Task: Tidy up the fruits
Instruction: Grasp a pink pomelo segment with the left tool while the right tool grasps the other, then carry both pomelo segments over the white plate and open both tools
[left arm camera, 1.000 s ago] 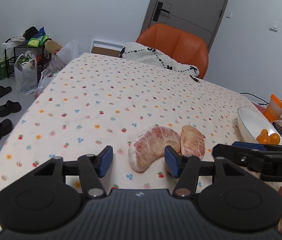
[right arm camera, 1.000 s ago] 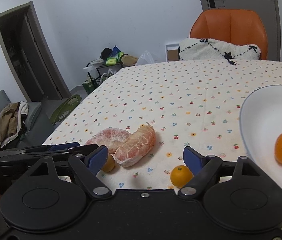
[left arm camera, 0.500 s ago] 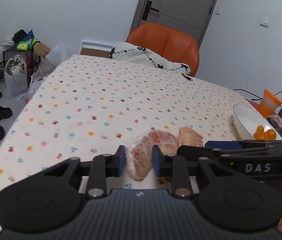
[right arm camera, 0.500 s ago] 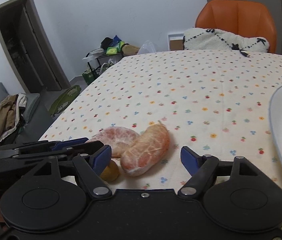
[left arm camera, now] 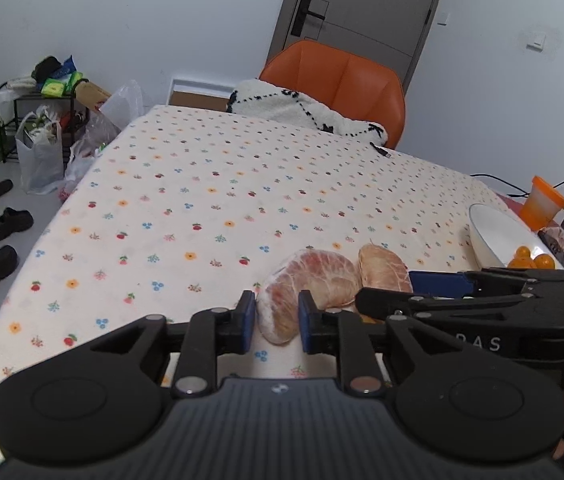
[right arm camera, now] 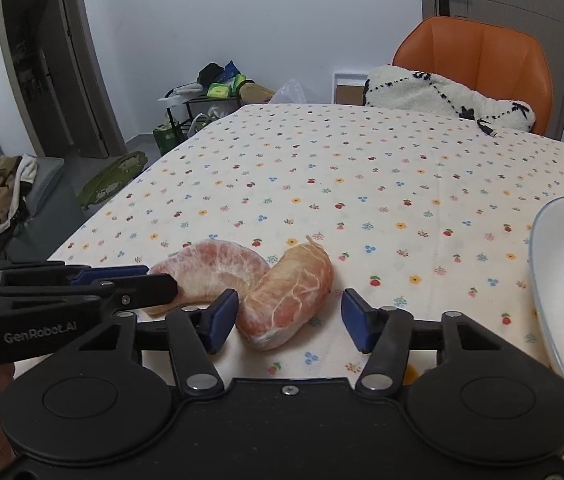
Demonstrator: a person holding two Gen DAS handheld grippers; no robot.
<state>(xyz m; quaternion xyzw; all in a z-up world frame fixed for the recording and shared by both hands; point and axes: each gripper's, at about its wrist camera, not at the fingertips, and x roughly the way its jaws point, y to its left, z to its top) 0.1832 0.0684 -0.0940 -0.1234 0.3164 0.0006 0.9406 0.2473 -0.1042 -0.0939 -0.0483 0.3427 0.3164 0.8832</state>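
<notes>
On the flowered tablecloth [left arm camera: 210,184], the left gripper [left arm camera: 273,322] has been narrowed over the last second from a wide spread to a close pinch, and its blue pads are now seen pressed against the near end of the left pomelo segment [left arm camera: 305,288], which is therefore judged to be gripped, though it still appears to rest on the cloth. Just to its right, touching it, lies the second pomelo segment [right arm camera: 287,300]; the right gripper [right arm camera: 289,326] has been brought in around this piece, and its jaws are held wide apart, with the left pad just beside the fruit and the right pad clear of it. Nothing has been grasped there yet. Further right, the white bowl [right arm camera: 549,264] is seen near the table's edge, with small oranges [left arm camera: 531,258] already inside. A lift of the left segment towards the bowl is judged to be the next step.
</notes>
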